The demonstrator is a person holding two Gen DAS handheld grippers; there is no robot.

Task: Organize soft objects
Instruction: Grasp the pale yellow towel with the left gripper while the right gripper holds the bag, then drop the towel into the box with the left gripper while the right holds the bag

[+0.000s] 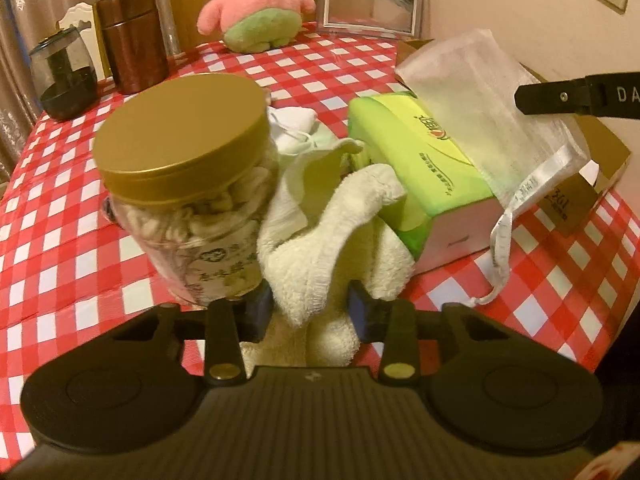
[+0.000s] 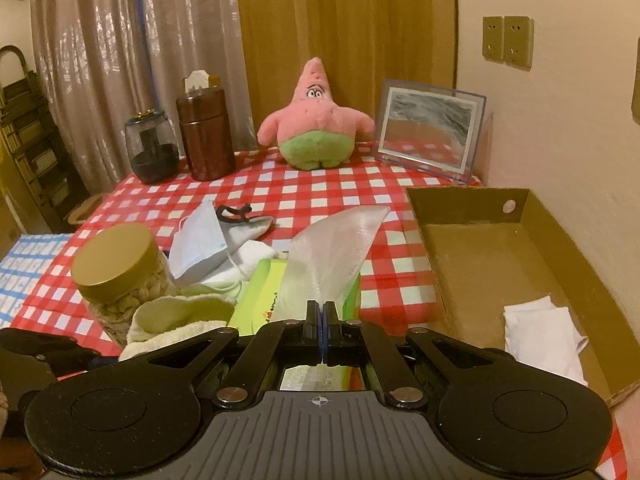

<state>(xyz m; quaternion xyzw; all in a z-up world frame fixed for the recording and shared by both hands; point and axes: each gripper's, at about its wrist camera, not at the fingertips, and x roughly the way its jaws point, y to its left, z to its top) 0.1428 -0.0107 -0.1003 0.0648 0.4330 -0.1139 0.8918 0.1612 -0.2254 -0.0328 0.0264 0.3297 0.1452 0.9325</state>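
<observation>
At the bottom centre of the left wrist view, the left gripper [image 1: 310,312] pointed steeply down at the red-and-white checked tablecloth [image 1: 60,240], its two blue pads pressed against either side of a cream terry-cloth towel [image 1: 320,248] that rose bunched between them. Just left of the towel, touching it, stood a clear plastic jar with a gold screw lid [image 1: 184,144], filled with pale pieces. To the towel's right lay a green-and-yellow tissue box [image 1: 420,168], tilted, with a sheer white drawstring pouch [image 1: 480,100] draped over its far end. A black fingertip of the other tool showed at the right edge of that view.

Low in the middle of the right wrist view, the right gripper [image 2: 322,320] was angled less steeply, its jaws fully closed on the lower end of the sheer pouch, which stood up in a wedge above the tissue box. At the right of that frame lay an open brown cardboard box [image 2: 520,216] with a folded white cloth [image 2: 540,332] in its near corner. A white face mask [image 2: 200,240] and a grey cloth with a black loop [image 2: 248,224] lay behind the jar. A pink-and-green plush starfish [image 2: 316,120] sat upright at the far edge of the table.
</observation>
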